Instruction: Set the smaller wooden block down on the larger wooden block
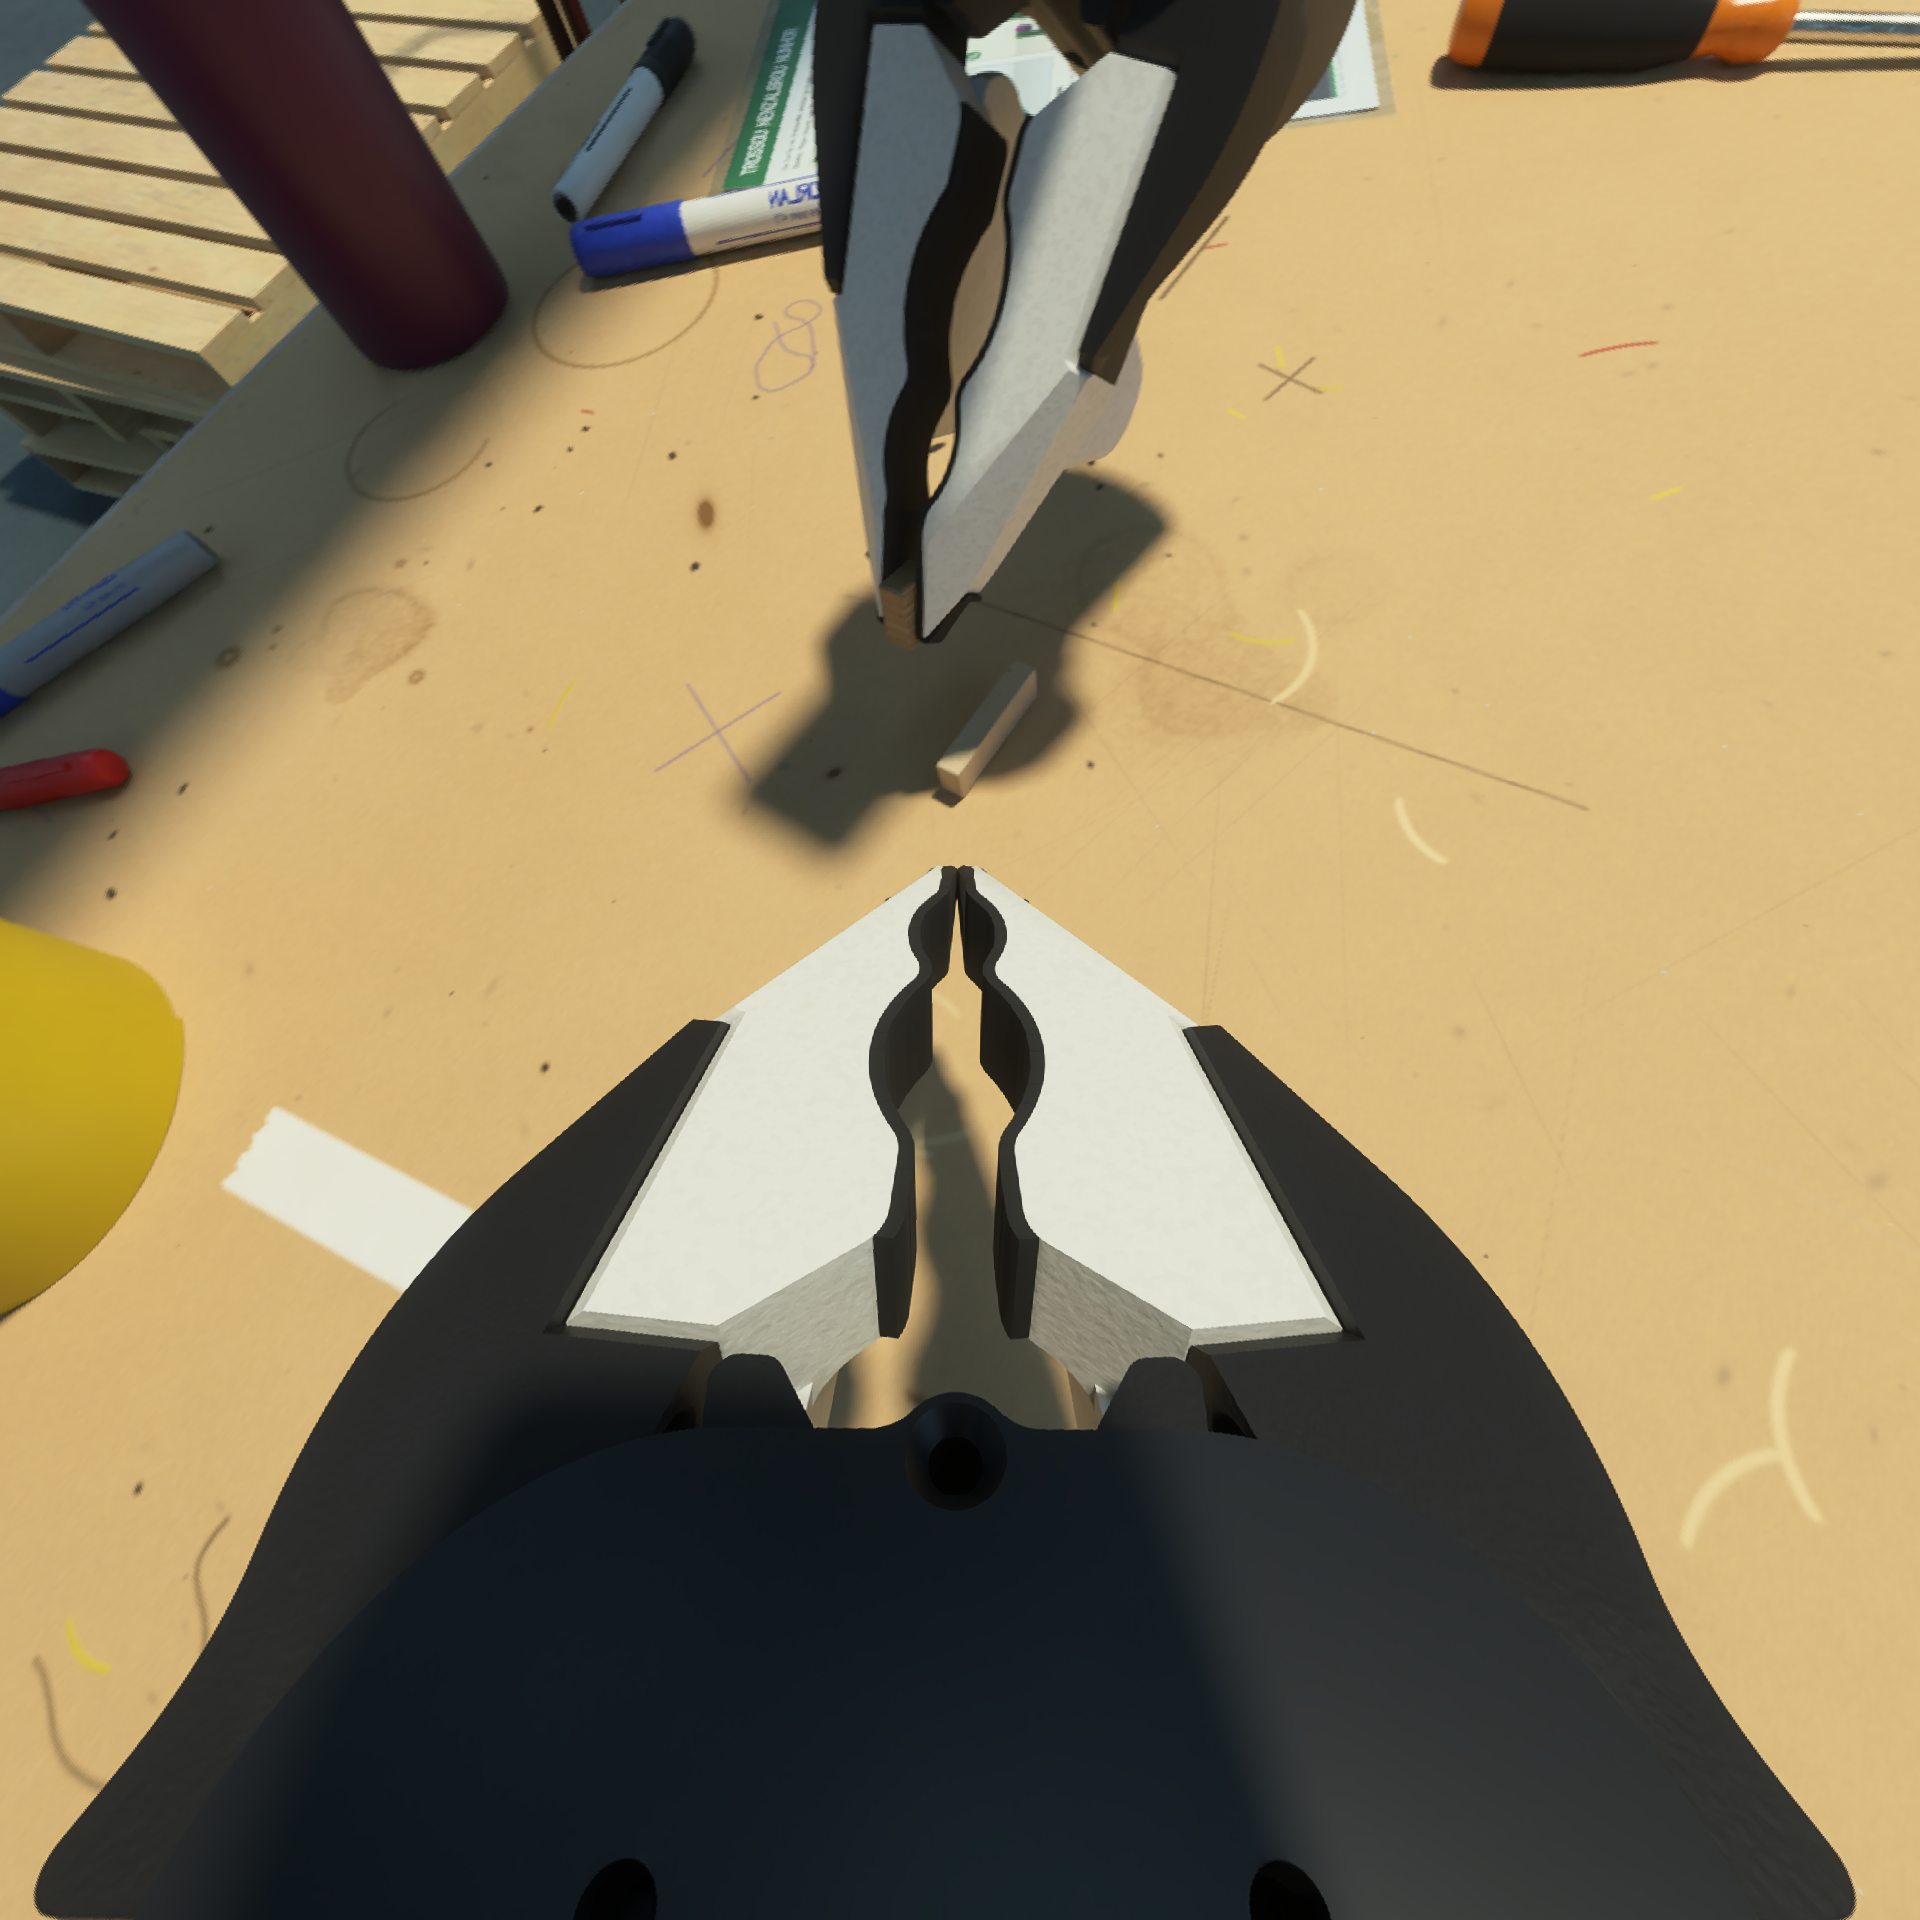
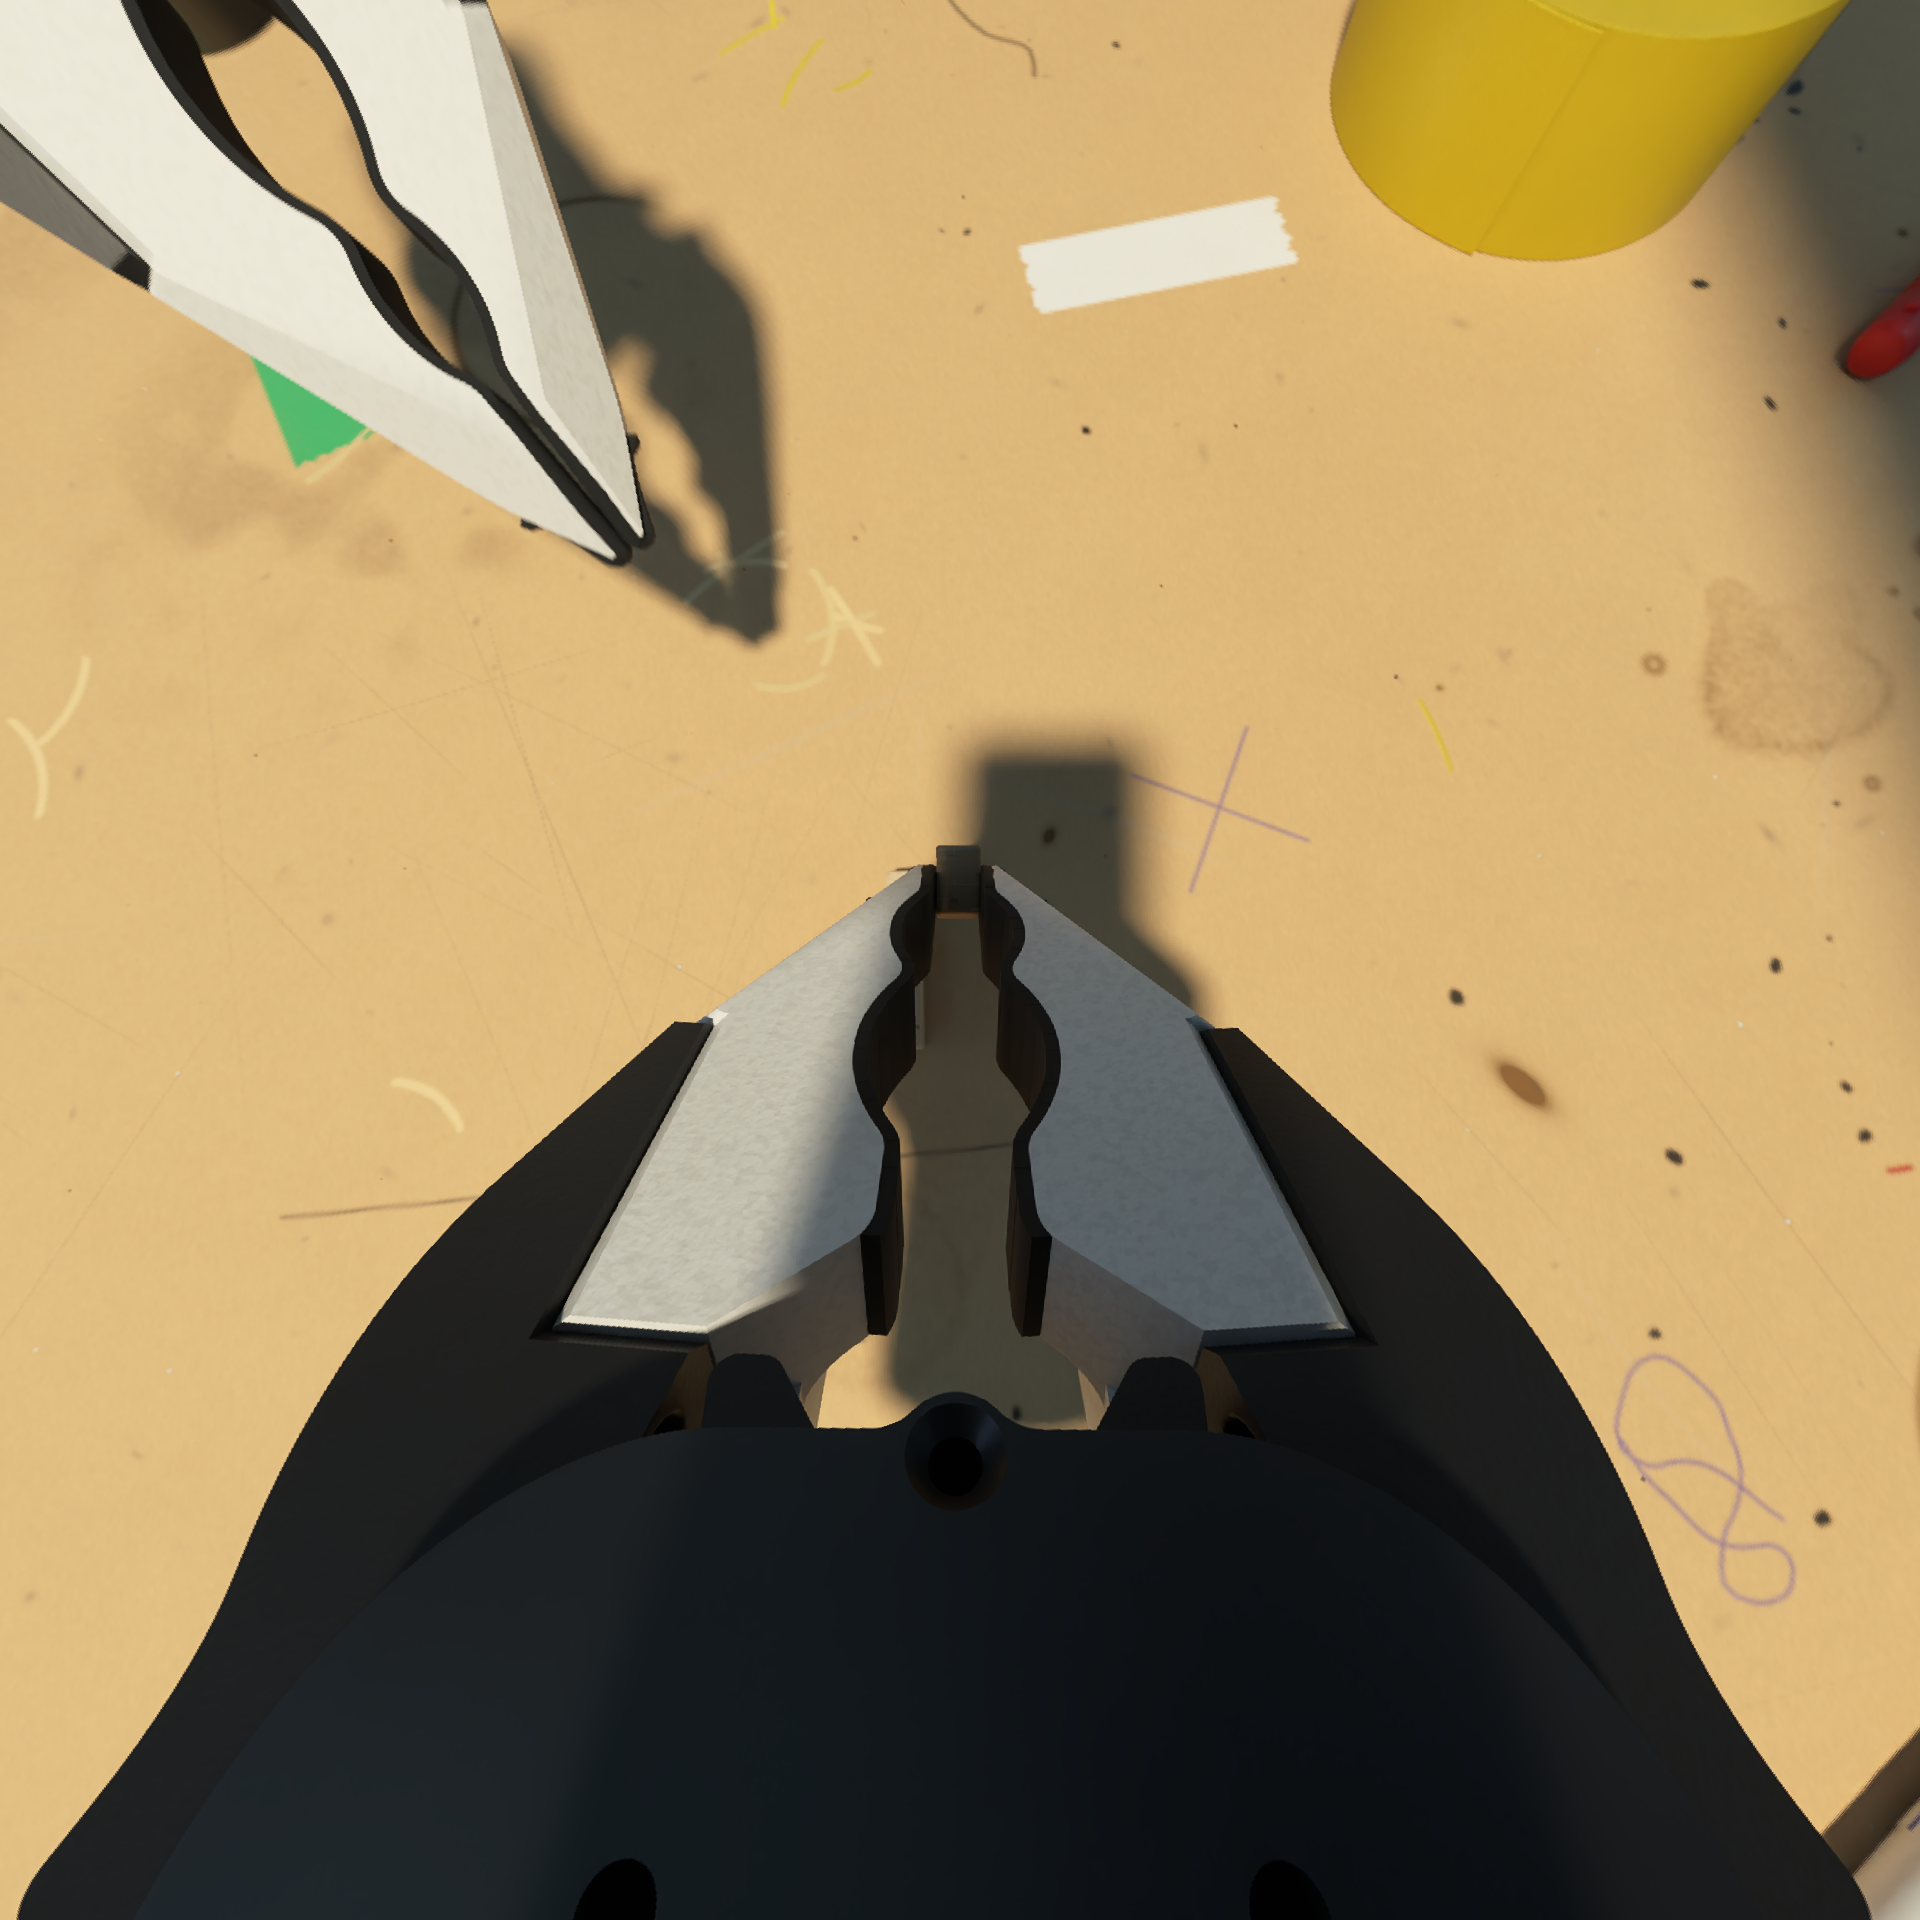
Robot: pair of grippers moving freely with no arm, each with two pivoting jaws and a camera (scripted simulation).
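Note:
In the left wrist view, my right gripper (image 1: 914, 623) hangs tips-down, shut on the smaller wooden block (image 1: 899, 611), a little above the table. The larger wooden block (image 1: 987, 732), a pale oblong piece, lies flat on the table just in front of and below those tips, in their shadow. My left gripper (image 1: 956, 875) is shut and empty, its tips just short of the larger block. In the right wrist view, the right gripper (image 2: 958, 878) pinches the small block (image 2: 958, 862) at its tips. The shut left gripper (image 2: 623, 545) shows at upper left.
A maroon cylinder (image 1: 312, 177) and a wooden pallet (image 1: 125, 229) stand far left. A yellow cylinder (image 2: 1558, 125), white tape strip (image 2: 1158, 252), green scrap (image 2: 307, 421) and red marker (image 1: 62, 777) lie around. Blue markers (image 1: 686, 223), paper (image 1: 774, 114) and an orange-black screwdriver (image 1: 1621, 31) lie at the back.

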